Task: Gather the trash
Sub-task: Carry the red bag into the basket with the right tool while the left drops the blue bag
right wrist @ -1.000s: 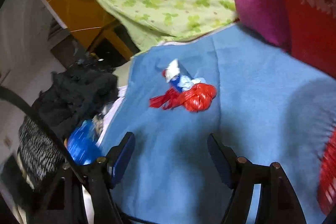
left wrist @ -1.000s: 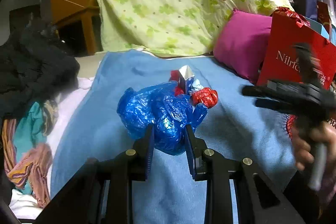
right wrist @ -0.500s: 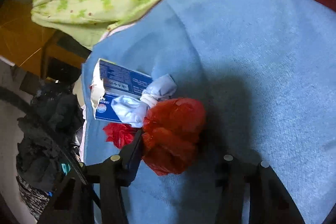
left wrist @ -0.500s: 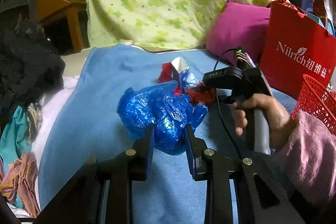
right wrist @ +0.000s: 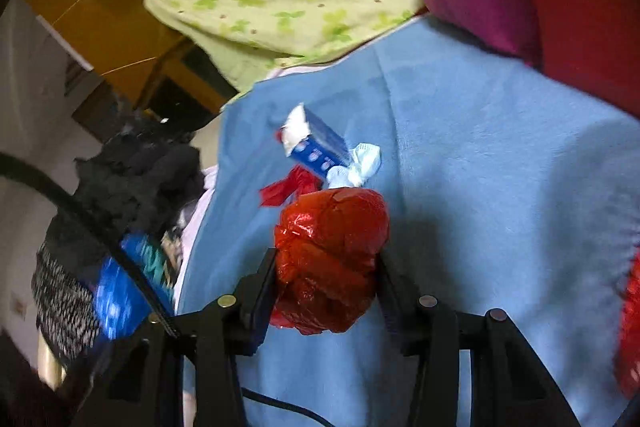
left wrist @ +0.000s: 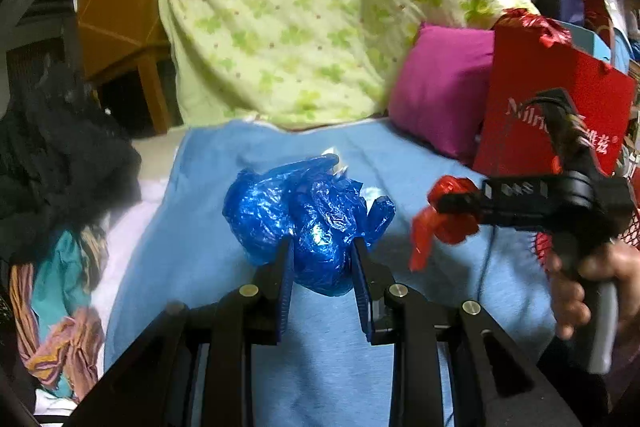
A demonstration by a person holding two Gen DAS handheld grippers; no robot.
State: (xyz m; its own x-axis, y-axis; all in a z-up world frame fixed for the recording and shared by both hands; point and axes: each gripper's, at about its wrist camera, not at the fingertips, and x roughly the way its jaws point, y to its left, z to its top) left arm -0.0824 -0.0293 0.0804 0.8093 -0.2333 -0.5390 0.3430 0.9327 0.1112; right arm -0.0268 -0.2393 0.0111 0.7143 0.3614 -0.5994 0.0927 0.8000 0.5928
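Right wrist view: my right gripper (right wrist: 326, 267) has just closed onto the red bag (right wrist: 332, 259), leaving the carton (right wrist: 320, 147) at twelve o'clock; left gripper (left wrist: 322, 263) pinches the blue bag (left wrist: 304, 215), both lifted for binning.

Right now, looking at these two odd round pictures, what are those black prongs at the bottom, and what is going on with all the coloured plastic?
No robot here: a person holds a hand tool with two black fingers in each hand, and each tool carries a wide-angle camera looking along its fingers. That is why prongs fill the bottom of both pictures.

In the left tool's picture, the left gripper is clamped on a crumpled blue plastic bag. Off to the side you see the other tool, the right gripper, gripped by the person's hand.

The right tool's own picture shows that gripper, whose jaws have just been closing, pinching a scrunched red plastic bag.

Still lying on the blue blanket are a torn blue carton, a pale knotted wrapper and a red scrap. Behind sit a magenta pillow and a red paper bag.
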